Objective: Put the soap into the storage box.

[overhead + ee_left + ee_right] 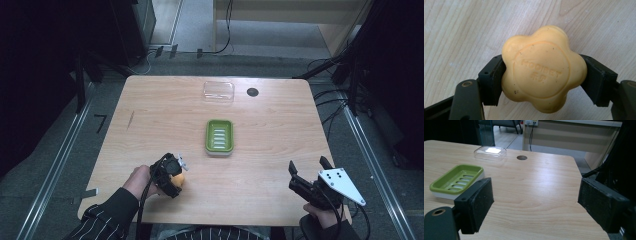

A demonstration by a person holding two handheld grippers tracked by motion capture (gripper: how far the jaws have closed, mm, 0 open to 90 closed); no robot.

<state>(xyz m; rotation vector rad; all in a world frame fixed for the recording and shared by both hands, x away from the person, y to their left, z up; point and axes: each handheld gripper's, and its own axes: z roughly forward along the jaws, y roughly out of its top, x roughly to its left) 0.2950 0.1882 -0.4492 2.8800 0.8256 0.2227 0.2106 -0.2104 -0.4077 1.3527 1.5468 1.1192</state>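
The left claw (pixel 176 181) sits near the front edge of the desk (pixel 160 115), in front of and to the left of the green dish (pixel 219 136). Its jaws are closed on a yellow soap (pixel 179 179). In the left gripper view the soap (pixel 543 68) is a flower-shaped bar with a raised ring and stamped lettering on its face, and the two black jaws press its left and right sides. The soap fills the gap between them, with wood grain behind it; whether it rests on the desk or is lifted just clear I cannot tell. A hand (pixel 137 182) in a striped sleeve holds this claw.

The right claw (pixel 306 172) is in front of and well to the right of the dish, near the desk's front right corner. Its jaws stand wide apart and hold nothing. In the right gripper view the right claw (pixel 535 201) shows bare wood between its two pads.

The dish lies at about the middle of the desk, a green slotted tray on a white base (pixel 457 180). Behind it, near the far edge, lies a clear lid (pixel 218 92). Just right of the lid is a dark round hole (pixel 252 92) in the desk.
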